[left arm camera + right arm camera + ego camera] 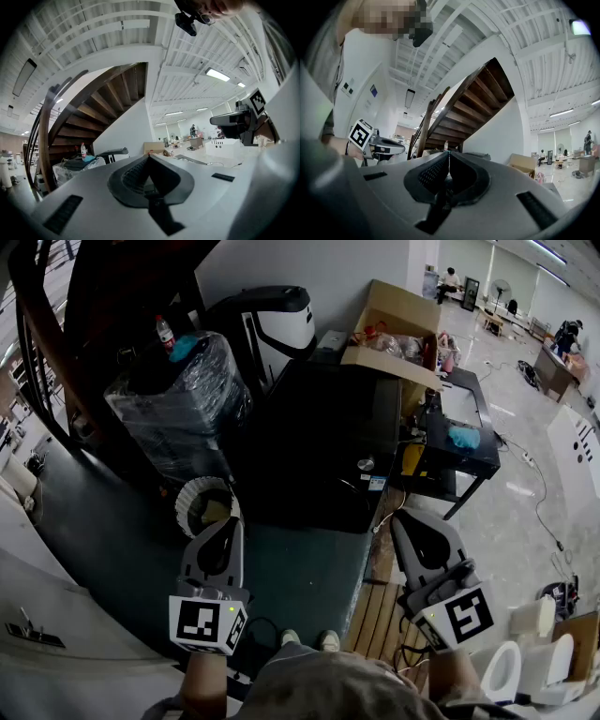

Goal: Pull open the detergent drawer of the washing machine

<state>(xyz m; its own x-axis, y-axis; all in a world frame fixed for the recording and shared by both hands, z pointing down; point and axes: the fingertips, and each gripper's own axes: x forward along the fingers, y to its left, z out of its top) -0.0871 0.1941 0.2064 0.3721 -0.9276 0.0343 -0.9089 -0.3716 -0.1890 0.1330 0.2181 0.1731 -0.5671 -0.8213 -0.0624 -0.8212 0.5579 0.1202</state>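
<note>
My left gripper (225, 527) is held level over the dark green floor mat (112, 549), jaws shut with nothing between them. My right gripper (409, 521) hangs beside it on the right, above a wooden slat platform (375, 615), jaws also shut and empty. In the left gripper view the closed jaws (149, 157) point toward a wooden staircase (98, 108), with the right gripper (234, 119) off to the side. The right gripper view shows its shut jaws (449, 153) and the left gripper (379, 145). I cannot make out a detergent drawer in any view.
A plastic-wrapped dark bundle (183, 399), a black-and-white appliance (272, 324) and a big black box (323, 437) stand ahead. An open cardboard carton (398, 334) and a black cart (459, 437) are at the right. A white cabinet surface (37, 615) lies at lower left.
</note>
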